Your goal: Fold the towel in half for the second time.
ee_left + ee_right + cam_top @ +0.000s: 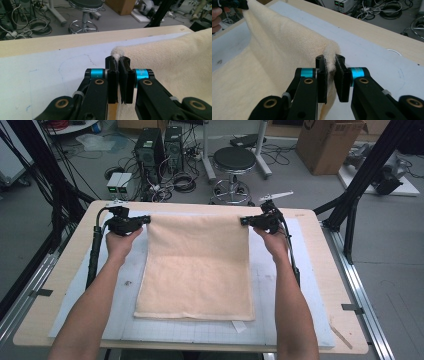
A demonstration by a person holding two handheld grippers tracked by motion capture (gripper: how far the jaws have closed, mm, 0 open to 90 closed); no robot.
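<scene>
A cream towel [197,265] lies on the white mat, its far edge lifted off the table. My left gripper [145,220] is shut on the towel's far left corner [117,53], which pokes out between the jaws. My right gripper [245,221] is shut on the far right corner [330,56], a thick fold of cloth pinched between its pads. The lifted edge stretches taut between the two grippers, and the towel [262,65] slopes down from it toward the near side. The other hand's gripper [229,3] shows at the top left of the right gripper view.
The white gridded mat [280,320] covers most of the wooden table [330,270]. A wooden stick [341,334] lies near the front right corner. Beyond the far edge stand a black stool [234,162], computer towers [150,147] and a cardboard box [327,142].
</scene>
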